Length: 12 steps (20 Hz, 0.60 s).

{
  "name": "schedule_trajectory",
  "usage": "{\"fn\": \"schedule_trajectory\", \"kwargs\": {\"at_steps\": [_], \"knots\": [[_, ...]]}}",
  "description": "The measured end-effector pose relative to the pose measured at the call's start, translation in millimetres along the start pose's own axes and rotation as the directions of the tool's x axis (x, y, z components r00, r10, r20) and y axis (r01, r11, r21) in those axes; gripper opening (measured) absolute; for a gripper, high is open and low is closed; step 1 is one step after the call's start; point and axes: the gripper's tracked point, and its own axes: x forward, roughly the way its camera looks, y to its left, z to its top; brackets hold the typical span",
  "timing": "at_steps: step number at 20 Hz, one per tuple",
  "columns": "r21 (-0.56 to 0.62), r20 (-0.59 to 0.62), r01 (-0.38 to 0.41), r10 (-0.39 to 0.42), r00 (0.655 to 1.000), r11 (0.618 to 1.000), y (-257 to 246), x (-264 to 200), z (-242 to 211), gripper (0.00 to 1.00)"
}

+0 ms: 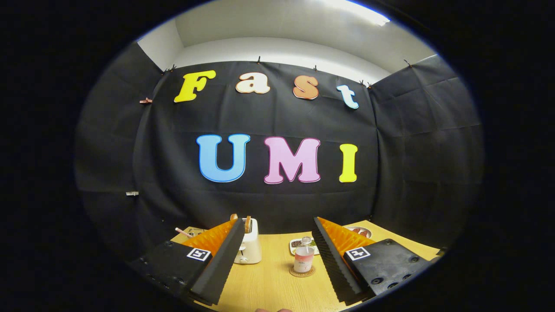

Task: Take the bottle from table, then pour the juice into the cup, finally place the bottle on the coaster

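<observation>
Gripper view: the gripper (277, 255) hangs above the wooden table (269, 281), fingers spread wide, holding nothing. The bottle (304, 255) stands upright on the coaster (302, 271), beyond the fingers and nearer the right one. Small clear bottle with a pale cap and pinkish contents — probably light, smooth-walled, so slippery; a thin plastic wall could give under a hard squeeze. Best hold looks like mid-body, below the neck, pads square on both sides. A white toaster (248, 248) sits beyond the left finger; a small dish (297, 245) lies behind the bottle. No cup can be made out.
</observation>
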Motion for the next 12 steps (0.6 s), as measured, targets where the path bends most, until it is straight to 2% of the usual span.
{"fn": "schedule_trajectory", "kwargs": {"at_steps": [3, 12], "knots": [[0.018, -0.013, -0.025, 0.025, 1.0, 1.0, 7, -9, -3, 0.97], [0.019, -0.031, -0.016, 0.017, 0.999, 1.0, 11, -19, -7, 0.97]]}}
